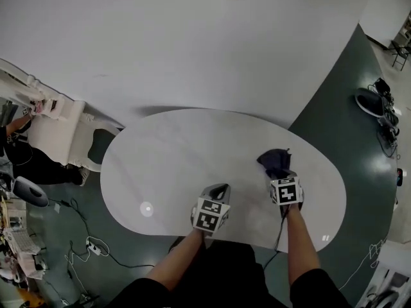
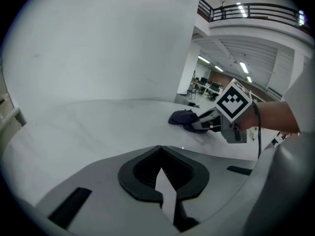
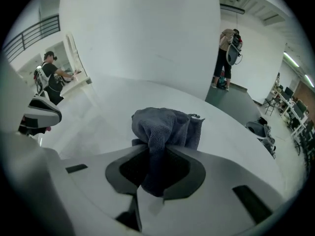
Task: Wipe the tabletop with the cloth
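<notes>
- Cloth (image 3: 165,127) is what we are gripping in the right tool (image 1: 280,176). Its jaws are clamping a bunched fold, and the rest of the dark grey bundle is spilling forward past the tips onto the desk (image 1: 167,153).
- We are finding the cloth on the right part of the white oval desk, nearer our edge than the far one.
- We are judging that the coming stroke is turning on one relation. The cloth is lying ahead of the tool's tips, while most of the bare top is stretching away to its left and beyond it, so a wipe would be running leftward or away from us.
- We are seeing no clear long axis in the cloth, which is sitting as a crumpled mound.
- We are holding the left tool (image 1: 217,190) over the near edge, to the left of the cloth and well apart from it. Its jaws are pressing together with nothing between them.
- We are therefore taking the right hand as the working one, since it is the only one on the cloth.
- We are counting one cloth, one desk and two tools.
</notes>
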